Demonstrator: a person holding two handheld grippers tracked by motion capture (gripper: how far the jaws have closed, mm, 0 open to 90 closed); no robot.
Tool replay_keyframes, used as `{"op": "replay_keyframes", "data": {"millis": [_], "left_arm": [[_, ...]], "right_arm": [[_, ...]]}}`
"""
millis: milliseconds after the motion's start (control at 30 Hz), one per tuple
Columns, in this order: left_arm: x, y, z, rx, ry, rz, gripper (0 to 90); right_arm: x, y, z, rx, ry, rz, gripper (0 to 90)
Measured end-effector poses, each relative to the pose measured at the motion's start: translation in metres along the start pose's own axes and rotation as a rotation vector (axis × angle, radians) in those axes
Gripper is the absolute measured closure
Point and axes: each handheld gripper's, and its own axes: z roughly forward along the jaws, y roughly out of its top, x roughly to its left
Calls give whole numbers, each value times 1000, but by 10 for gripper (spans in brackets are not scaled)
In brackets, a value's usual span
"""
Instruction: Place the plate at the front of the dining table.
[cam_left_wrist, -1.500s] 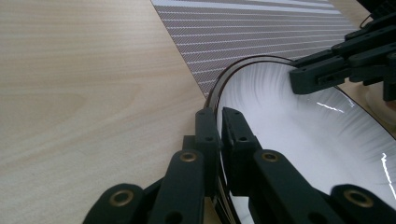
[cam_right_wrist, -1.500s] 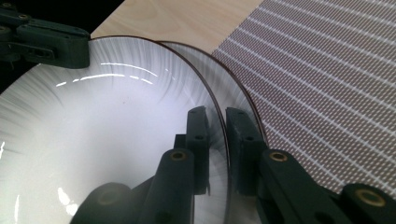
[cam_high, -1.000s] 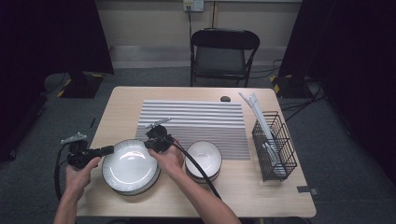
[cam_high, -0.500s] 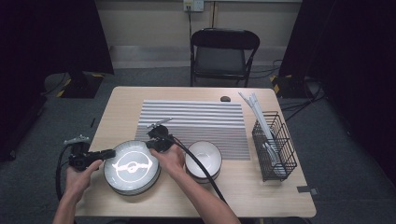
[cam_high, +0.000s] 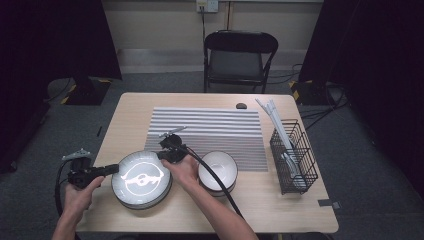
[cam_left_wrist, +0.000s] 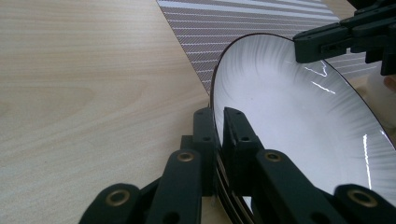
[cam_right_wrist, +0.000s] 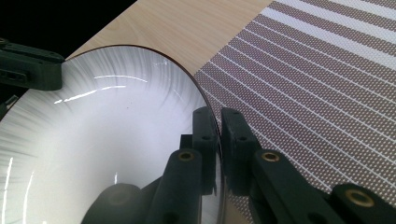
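Two grippers, two bowls, one striped mat (cam_high: 215, 130), one wire basket (cam_high: 295, 157). Left gripper (cam_high: 114, 169) clamped on the left rim of the large white bowl (cam_high: 142, 179), just after closing further; right gripper (cam_high: 162, 154) clamped on its far right rim. Large bowl at the table's near-left, empty. Smaller white bowl (cam_high: 217, 171) beside it. White utensils (cam_high: 280, 131) standing in the basket.

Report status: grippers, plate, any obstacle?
Left gripper and right gripper both shut on plate rim, opposite sides. Small bowl close at right. Mat ahead.
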Motion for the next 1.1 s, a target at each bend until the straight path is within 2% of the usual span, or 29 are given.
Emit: {"op": "replay_keyframes", "data": {"millis": [67, 100, 233, 300, 333, 467, 533, 633, 733, 800, 1100], "left_arm": [[0, 1, 0, -5, 5, 0, 852], [-1, 1, 2, -1, 5, 2, 855], [-2, 1, 7, 11, 4, 1, 861], [-2, 1, 7, 10, 2, 0, 863], [-1, 1, 7, 9, -2, -3, 863], [1, 1, 7, -1, -15, -10, 867], [0, 3, 7, -2, -6, -5, 870], [0, 6, 7, -26, -7, -16, 878], [0, 8, 7, -21, -1, 3, 883], [1, 8, 8, -25, 4, 2, 883], [4, 6, 8, -34, -15, -34, 880]], "right_arm": [[-1, 0, 2, 7, 3, -10, 842], [0, 0, 3, 16, 8, 7, 834], [1, -4, 8, 30, -11, 19, 754], [1, -5, 11, 33, 6, 30, 764], [1, -6, 12, 27, 5, 19, 768], [5, -3, 10, 20, -19, 4, 802], [7, -2, 9, 10, -35, -22, 822], [6, -1, 8, 8, -28, -23, 829], [6, -1, 8, 4, -30, -23, 833], [6, 0, 8, 1, -32, -24, 840], [5, 1, 7, -3, -29, -11, 854]]}}
